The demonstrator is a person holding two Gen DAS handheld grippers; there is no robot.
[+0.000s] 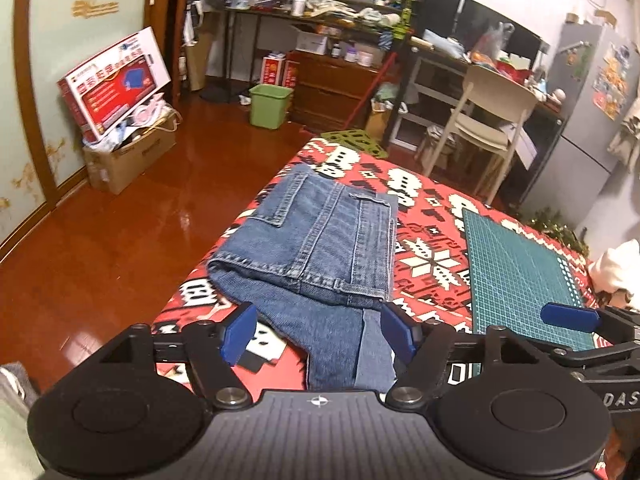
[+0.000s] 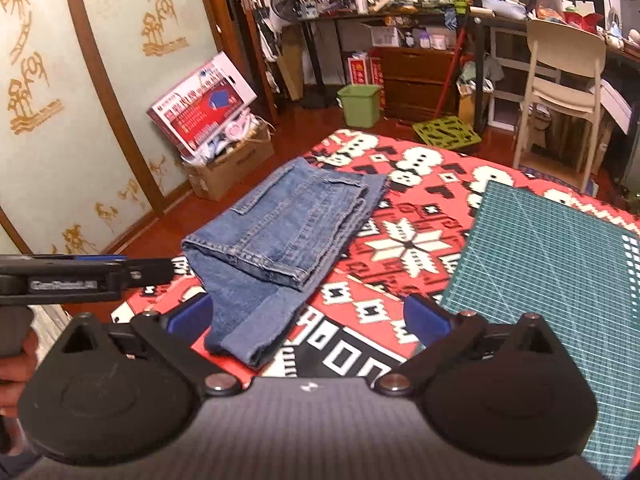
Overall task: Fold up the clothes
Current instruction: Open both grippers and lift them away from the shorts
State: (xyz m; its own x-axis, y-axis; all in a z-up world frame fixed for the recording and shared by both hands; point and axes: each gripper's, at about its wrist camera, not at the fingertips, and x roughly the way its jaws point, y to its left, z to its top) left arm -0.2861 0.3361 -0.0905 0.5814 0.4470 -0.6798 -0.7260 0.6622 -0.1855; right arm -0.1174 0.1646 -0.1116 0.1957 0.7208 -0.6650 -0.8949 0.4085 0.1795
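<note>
Blue denim jeans (image 1: 320,240) (image 2: 280,232) lie partly folded on the red, white and black patterned tablecloth (image 1: 424,256) (image 2: 408,248). The upper part is doubled over, and a narrower strip of leg hangs toward the near table edge. My left gripper (image 1: 320,332) stands open just above that near strip, its blue pads (image 1: 240,332) on either side of the cloth without touching it. My right gripper (image 2: 310,316) is open too, hovering over the tablecloth right of the jeans' near end. The left gripper's side (image 2: 80,276) shows in the right wrist view, the right's blue pad (image 1: 570,317) in the left.
A green cutting mat (image 1: 520,264) (image 2: 560,248) covers the table's right part. White cloth (image 1: 618,272) lies at its far right. Red-brown floor lies to the left, with a cardboard box (image 1: 128,156), a green bin (image 1: 269,105), a cream chair (image 1: 484,120) and cluttered desks beyond.
</note>
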